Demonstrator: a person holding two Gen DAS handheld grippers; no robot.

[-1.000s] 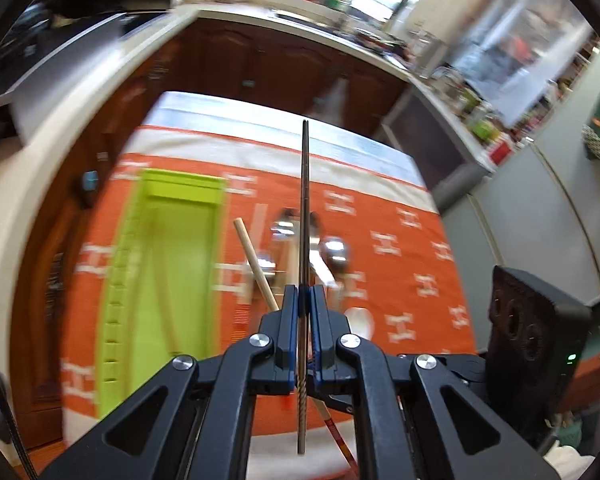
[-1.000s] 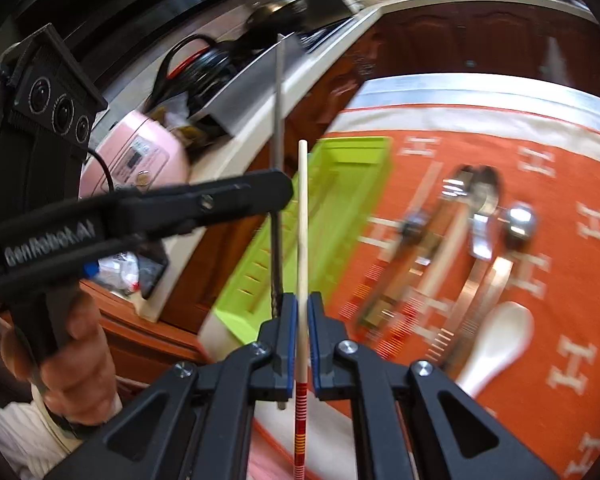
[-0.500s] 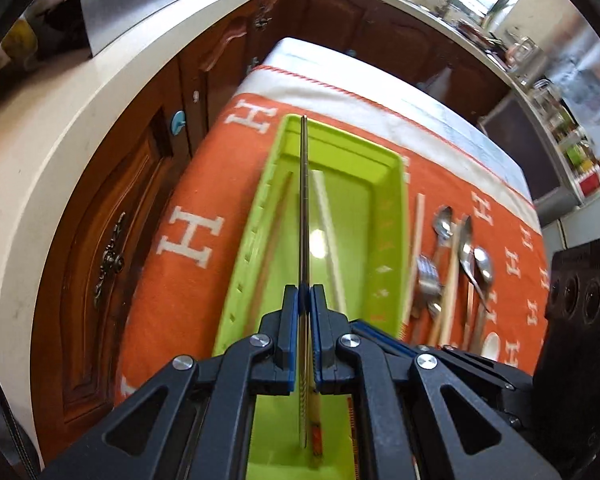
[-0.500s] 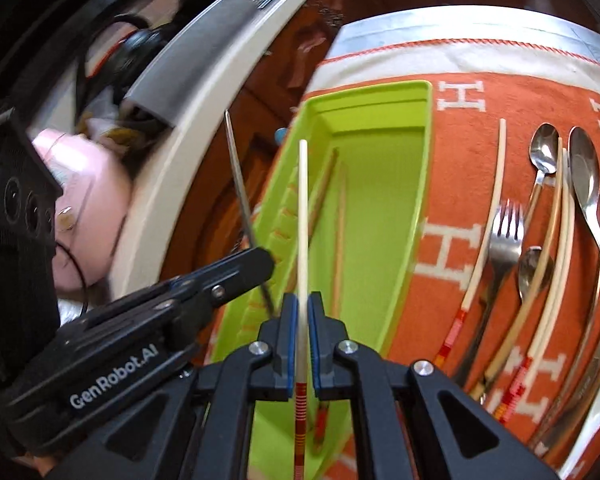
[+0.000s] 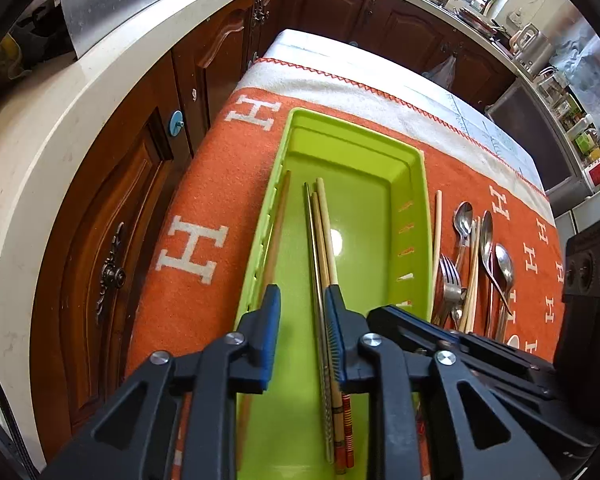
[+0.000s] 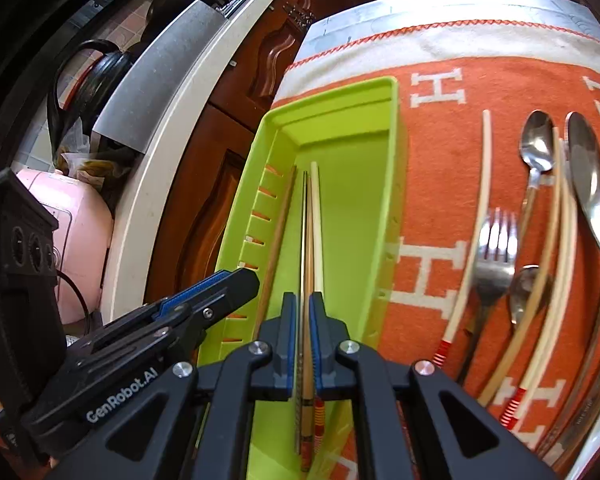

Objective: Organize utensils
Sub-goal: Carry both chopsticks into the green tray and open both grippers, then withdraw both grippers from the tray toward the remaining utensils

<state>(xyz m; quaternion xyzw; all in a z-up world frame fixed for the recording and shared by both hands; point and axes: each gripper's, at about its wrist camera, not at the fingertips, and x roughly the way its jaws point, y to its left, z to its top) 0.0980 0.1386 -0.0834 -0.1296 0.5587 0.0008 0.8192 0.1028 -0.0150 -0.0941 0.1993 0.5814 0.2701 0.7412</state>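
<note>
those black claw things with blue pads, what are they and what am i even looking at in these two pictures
They are two hand-held grippers, each with a fisheye camera looking along its fingers. The left camera shows the left gripper open above a lime-green plastic tray; the right camera shows the right gripper slightly open, holding nothing. In the tray lie a brown wooden chopstick, a thin steel chopstick and pale bamboo chopsticks. To the tray's right, on the orange blanket with white H letters, wait steel spoons, a steel fork and more pale chopsticks.

The metal chopstick (image 5: 314,248) is now released into the green tray (image 5: 414,184); the left gripper (image 5: 302,308) is opened, the right gripper (image 6: 305,312) slightly parted.
</note>
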